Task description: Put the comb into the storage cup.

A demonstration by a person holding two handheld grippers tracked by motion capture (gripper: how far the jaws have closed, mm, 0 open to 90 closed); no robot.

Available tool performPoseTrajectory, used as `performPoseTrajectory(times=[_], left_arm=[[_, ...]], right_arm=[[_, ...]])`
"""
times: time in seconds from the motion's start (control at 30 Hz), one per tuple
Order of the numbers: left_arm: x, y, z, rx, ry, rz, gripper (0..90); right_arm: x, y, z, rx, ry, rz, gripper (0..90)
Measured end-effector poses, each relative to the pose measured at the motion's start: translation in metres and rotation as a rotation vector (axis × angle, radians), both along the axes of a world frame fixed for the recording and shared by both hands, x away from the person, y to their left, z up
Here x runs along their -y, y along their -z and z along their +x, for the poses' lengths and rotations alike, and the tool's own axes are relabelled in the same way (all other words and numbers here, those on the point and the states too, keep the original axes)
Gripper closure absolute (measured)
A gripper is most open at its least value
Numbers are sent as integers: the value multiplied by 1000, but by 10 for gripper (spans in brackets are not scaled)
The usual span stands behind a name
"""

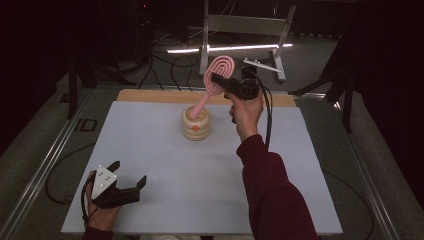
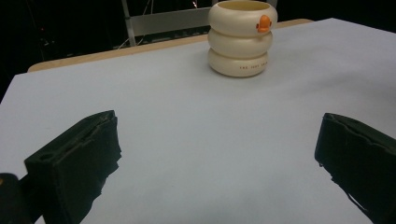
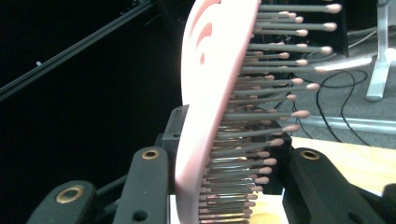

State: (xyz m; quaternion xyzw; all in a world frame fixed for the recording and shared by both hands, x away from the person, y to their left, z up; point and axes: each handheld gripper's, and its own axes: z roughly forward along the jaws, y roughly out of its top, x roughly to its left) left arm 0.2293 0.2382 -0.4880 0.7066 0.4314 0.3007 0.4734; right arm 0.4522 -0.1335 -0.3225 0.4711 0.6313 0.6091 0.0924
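I've got the right tool (image 1: 216, 80) pinching the pink oval plastic hairbrush (image 1: 218, 74) by its head, handle tip in the cream ribbed ceramic cup (image 1: 196, 125) mid-desk (image 1: 150, 150); it looks light, stiff and slippery, so I'd grip across back and bristles, left tool (image 1: 131, 175) spread, idle.

A white sheet (image 1: 150, 150) covers the wooden table (image 1: 150, 96) below the right gripper (image 1: 216, 80). Beyond the gripper stands a grey metal stand (image 1: 247, 24), with black cables (image 1: 175, 65) and a glowing light strip (image 1: 240, 48) on the floor.
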Motion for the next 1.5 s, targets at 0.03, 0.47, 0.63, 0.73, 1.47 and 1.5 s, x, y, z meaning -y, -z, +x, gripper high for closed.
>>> performPoseTrajectory(times=[0.03, 0.47, 0.63, 0.73, 1.47, 1.5], left_arm=[[0, 0, 0, 0, 1, 3, 9], [0, 0, 0, -1, 2, 2, 9], [0, 0, 0, -1, -7, -1, 10], [0, 0, 0, -1, -8, -2, 10], [0, 0, 0, -1, -5, -3, 11], [0, 0, 0, -2, -5, -2, 11]], right_arm=[[0, 0, 0, 7, 1, -4, 632], [-2, 5, 8, 24, 46, -32, 632], [-1, 9, 11, 22, 66, -41, 632], [0, 11, 12, 27, 77, -49, 632], [0, 27, 18, 16, 133, -78, 631], [-1, 28, 19, 17, 132, -82, 632]])
